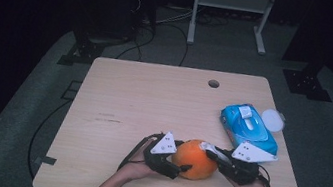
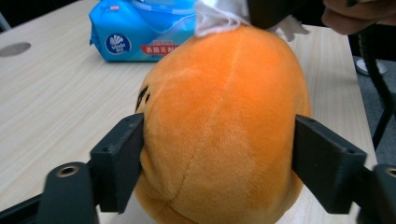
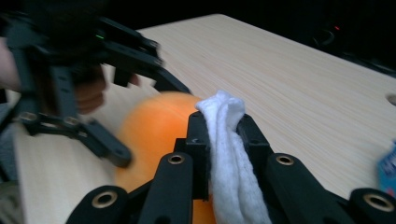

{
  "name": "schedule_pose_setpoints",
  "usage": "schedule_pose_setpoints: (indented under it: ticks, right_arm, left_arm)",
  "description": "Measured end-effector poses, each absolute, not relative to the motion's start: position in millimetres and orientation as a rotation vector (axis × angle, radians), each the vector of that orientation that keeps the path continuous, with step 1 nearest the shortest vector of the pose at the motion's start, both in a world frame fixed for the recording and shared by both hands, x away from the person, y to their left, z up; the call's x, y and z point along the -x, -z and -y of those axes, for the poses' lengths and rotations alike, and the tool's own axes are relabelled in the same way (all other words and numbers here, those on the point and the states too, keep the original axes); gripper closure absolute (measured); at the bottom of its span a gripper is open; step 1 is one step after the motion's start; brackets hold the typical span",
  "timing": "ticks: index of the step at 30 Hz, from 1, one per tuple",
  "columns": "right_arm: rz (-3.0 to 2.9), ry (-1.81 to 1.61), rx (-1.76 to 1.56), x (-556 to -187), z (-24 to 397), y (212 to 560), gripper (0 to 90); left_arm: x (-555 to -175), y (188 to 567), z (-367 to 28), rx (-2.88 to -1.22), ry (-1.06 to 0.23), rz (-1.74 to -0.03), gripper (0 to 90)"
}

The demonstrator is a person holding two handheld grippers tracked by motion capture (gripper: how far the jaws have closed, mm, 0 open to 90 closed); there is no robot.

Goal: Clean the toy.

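Hand-held gripper on the right is clamped on a white wipe, pressed against the orange plush at the desk's near edge; the left hand-held gripper is spread around the plush's left side, seemingly touching it.

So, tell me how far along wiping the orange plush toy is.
Done: a white wipe is out of the blue pack and pinched in the right gripper. In hand: the left gripper brackets the orange plush toy, wipe on top. Left: wiping its remaining surface.
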State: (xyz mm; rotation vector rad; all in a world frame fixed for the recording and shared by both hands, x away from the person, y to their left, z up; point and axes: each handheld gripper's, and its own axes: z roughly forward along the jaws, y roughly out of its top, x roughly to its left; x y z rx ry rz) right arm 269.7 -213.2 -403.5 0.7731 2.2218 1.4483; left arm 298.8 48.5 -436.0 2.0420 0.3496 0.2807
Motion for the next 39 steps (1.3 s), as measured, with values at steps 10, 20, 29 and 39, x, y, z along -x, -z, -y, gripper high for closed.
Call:
schedule_pose_setpoints:
  ticks: [10,20,29,39]
  right_arm:
    - [-2.231,-1.375,-0.890,-282.9,239.3,418.7,77.2]
    - [-2.213,-1.526,-0.744,-267.4,208.1,397.5,77.2]
    - [-2.214,-1.536,-0.870,-275.8,225.3,404.0,77.2]
    - [-2.243,-1.485,-0.805,-274.7,213.1,406.7,77.2]
  left_arm:
    - [-306.5,439.1,-56.4,-2.008,-0.149,-0.367,14.7]
    - [-298.5,430.7,-49.4,-1.999,-0.280,-0.368,34.5]
    - [-293.8,419.6,-48.0,-1.970,-0.295,-0.353,36.3]
    - [-304.8,430.5,-53.1,-1.933,-0.207,-0.362,18.5]
